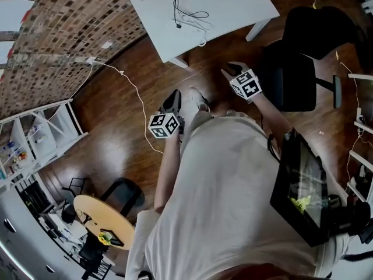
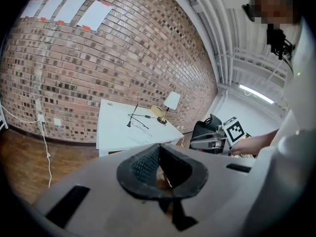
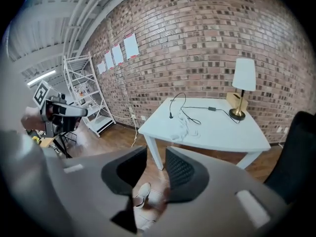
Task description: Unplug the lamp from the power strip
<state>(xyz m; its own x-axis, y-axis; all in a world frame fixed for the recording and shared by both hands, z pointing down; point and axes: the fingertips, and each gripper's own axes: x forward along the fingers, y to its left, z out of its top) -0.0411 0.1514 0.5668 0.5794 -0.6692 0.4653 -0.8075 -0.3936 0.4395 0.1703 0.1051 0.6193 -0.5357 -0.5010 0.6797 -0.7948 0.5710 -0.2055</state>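
Standing at the far right corner of the white table (image 3: 224,132), close to the brick wall (image 3: 207,38), the lamp (image 3: 244,80) is upright, with a pale shade over a brass-coloured stem and round base. A black cord (image 3: 190,107) runs left from that base across the table top, passes a small dark block on the line and falls into loose loops near the table's middle. Just near of those loops lies a white shape that looks like the power strip (image 3: 178,129), hard to make out against the white top. Whether the cord's plug sits in it cannot be told.

Both grippers hang in the air over the wooden floor (image 1: 116,144), on the near side of the table and well apart from it. The right gripper (image 3: 156,157) points toward the table. Its fingers (image 3: 181,171) stand partly apart with nothing between them, and the gap shows only floor and a pale shoe (image 3: 143,190). The left gripper (image 2: 159,152), left of it and a little nearer, has its fingers (image 2: 143,164) closed together at the tips, holding nothing.

A black office chair (image 1: 291,80) stands right of the right gripper. A thin white cable (image 1: 137,98) trails over the floor from the wall at left, and white shelving (image 1: 41,133) stands against that wall.
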